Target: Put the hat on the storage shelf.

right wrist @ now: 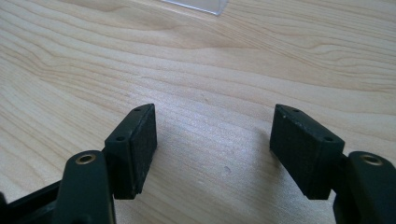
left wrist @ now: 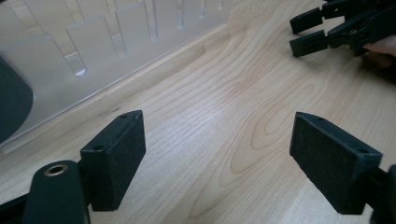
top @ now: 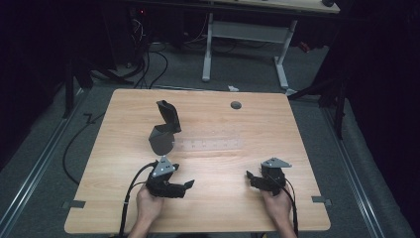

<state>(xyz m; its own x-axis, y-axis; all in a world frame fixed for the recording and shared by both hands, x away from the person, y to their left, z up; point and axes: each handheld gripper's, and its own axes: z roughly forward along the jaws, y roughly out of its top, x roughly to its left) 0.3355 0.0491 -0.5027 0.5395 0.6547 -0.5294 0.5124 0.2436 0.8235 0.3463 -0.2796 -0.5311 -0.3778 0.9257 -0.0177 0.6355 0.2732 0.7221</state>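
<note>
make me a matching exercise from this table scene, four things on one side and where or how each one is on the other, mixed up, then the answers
Things:
1. left gripper
2. right gripper
3. clear slotted rack
4. dark grey dustpan-like piece

Places or states:
A. lies flat across the middle of the table
B. held near the front edge, right of centre, jaws open
C. stands at the rack's left end, its handle pointing up
D. held near the front edge, left of centre, jaws open

Pairs: 1-D, 2-B, 3-A, 4-C
</note>
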